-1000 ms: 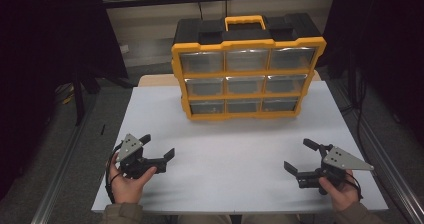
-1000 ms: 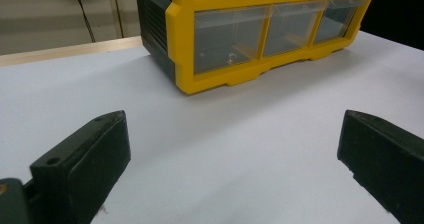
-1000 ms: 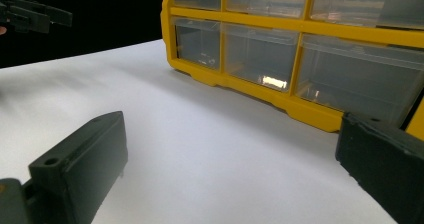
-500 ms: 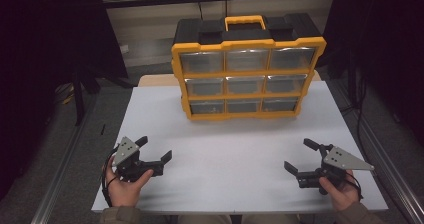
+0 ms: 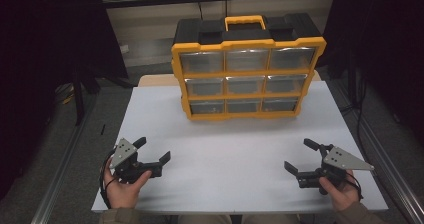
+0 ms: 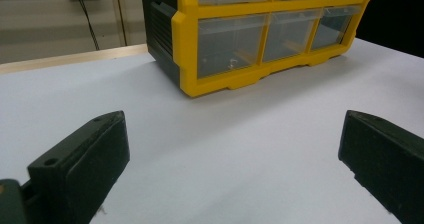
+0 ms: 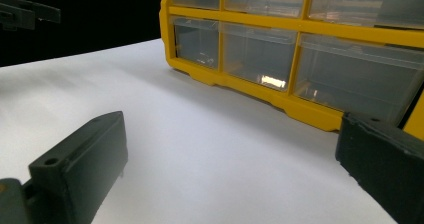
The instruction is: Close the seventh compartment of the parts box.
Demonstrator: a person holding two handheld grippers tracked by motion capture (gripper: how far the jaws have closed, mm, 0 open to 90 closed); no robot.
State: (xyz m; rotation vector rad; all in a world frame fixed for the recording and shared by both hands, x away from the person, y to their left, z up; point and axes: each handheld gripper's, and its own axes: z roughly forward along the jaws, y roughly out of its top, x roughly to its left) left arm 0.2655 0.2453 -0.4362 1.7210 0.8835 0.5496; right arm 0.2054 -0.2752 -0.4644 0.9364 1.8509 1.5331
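A person at a white worktop (image 5: 235,149) holds two grippers low over its near edge, well apart from each other. The left gripper (image 5: 152,151), in the left hand (image 5: 122,189), has its black jaws spread wide with nothing between them; the right gripper (image 5: 301,156), in the right hand (image 5: 340,191), is likewise spread and empty. Both point toward a yellow-framed organiser (image 5: 245,76) standing upright at the far middle of the worktop, well away from either gripper. Its front shows three rows of three clear drawers (image 5: 243,85), all pushed in, beneath a black top with a yellow carry handle (image 5: 245,21).
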